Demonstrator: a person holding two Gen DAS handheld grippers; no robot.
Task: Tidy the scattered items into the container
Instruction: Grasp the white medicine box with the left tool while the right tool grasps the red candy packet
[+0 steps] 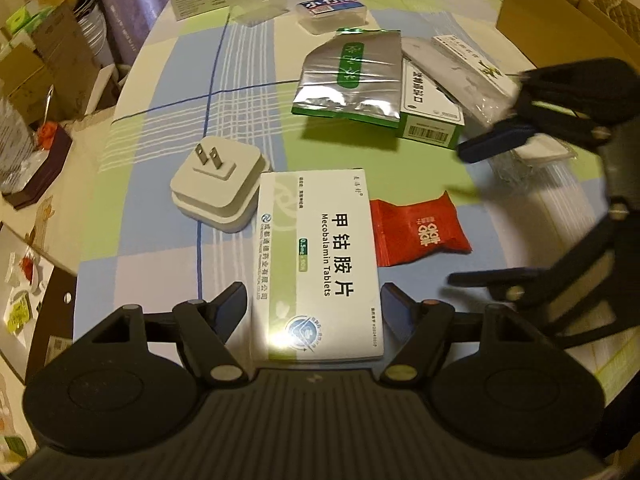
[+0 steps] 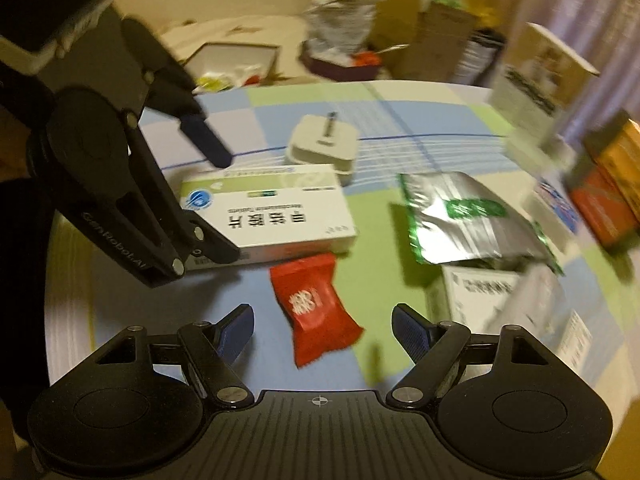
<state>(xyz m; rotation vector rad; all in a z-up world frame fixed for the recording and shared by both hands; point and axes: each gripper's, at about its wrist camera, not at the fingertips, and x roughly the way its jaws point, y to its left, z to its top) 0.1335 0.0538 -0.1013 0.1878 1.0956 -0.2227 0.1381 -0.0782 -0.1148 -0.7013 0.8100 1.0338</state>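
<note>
A white Mecobalamin tablet box lies on the checked tablecloth, its near end between the fingers of my open left gripper; contact is not visible. To its right sits a red snack packet. In the right wrist view the red packet lies between the spread fingers of my open right gripper, untouched. The right gripper shows in the left wrist view beside the packet. The left gripper straddles the tablet box. A clear plastic tub stands at the far side.
A white plug adapter rests left of the tablet box. Further back lie a silver foil pouch, a green-and-white carton and a long white box. A cardboard box sits far right. The table edge curves along the left.
</note>
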